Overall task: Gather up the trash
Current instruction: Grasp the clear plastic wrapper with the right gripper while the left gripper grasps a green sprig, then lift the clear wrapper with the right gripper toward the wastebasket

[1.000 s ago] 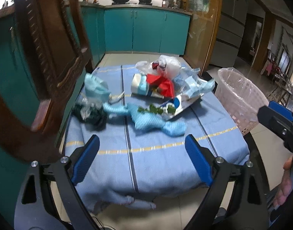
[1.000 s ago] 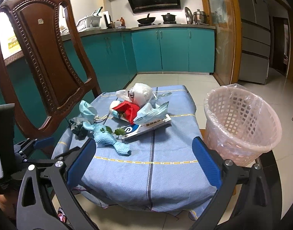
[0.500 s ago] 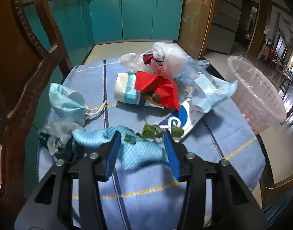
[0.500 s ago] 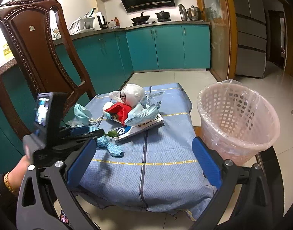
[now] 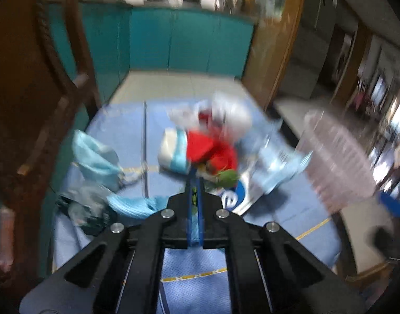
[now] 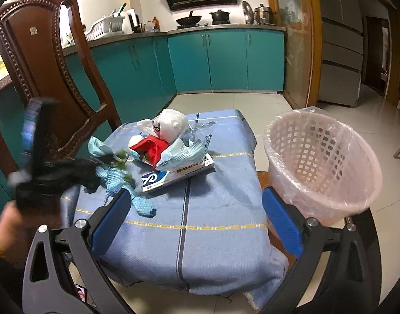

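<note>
With the left claw (image 5: 195,183) just clamped on the leafy green sprig (image 5: 227,177), pickup is done; transfer to the pink bin (image 6: 321,162) is needed; right claw (image 6: 197,216) released.

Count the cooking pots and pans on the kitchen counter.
3 that I can tell: a black wok on the stove, a dark lidded pot beside it, and a steel pot furthest right. Others may be hidden.

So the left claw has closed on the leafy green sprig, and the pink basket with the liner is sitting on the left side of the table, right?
Not quite. The pink basket stands at the table's right side, as the right wrist view shows. The rest holds: the left claw has just closed with the leafy green sprig between its fingers.
</note>
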`<state>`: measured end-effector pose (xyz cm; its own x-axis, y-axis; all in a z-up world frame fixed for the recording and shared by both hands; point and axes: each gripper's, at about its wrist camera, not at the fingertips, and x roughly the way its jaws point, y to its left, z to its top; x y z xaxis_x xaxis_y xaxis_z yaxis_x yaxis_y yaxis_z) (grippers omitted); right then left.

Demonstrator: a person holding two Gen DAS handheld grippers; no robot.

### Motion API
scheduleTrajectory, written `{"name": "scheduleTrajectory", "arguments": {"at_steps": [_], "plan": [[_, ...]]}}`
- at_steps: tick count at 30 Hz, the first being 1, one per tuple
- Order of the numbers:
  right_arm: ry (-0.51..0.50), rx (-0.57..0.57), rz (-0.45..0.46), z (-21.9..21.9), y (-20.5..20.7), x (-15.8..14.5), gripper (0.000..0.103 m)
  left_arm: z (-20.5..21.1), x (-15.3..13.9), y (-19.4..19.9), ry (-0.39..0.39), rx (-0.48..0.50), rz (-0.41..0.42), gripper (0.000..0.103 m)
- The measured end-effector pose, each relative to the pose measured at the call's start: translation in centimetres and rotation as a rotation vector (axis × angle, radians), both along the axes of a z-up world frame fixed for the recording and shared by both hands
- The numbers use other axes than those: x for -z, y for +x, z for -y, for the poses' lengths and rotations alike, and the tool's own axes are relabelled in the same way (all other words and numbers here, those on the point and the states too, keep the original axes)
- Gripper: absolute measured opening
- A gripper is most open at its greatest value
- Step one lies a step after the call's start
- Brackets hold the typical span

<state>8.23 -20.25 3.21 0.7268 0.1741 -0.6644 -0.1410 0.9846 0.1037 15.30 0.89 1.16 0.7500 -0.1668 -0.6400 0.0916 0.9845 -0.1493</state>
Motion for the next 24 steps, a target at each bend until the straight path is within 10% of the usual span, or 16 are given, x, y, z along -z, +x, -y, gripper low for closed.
{"name": "scheduleTrajectory", "arguments": {"at_steps": [9, 11, 15, 24], "plan": [[0.167, 0.02, -0.082, -1.3, 7.9, 3.1, 0.096, -3.6, -5.5, -9.0, -0.022, -0.109, 0.275, 0.004], [0.252, 0.058, -0.105, -1.1, 9.5, 4.2, 0.089, -3.6, -4.7, -10.5, 0.013, -0.116, 0.267, 0.004], [0.401, 0.084, -0.2, -1.2, 11.9, 6.5, 0.043, -4.2, -3.2, -11.5, 0.022, -0.111, 0.203, 0.004], [0.353, 0.055, -0.056, -0.5, 7.5, 2.2, 0.028, -3.9, -2.6, -10.9, 0.033, -0.067, 0.16, 0.004]]}}
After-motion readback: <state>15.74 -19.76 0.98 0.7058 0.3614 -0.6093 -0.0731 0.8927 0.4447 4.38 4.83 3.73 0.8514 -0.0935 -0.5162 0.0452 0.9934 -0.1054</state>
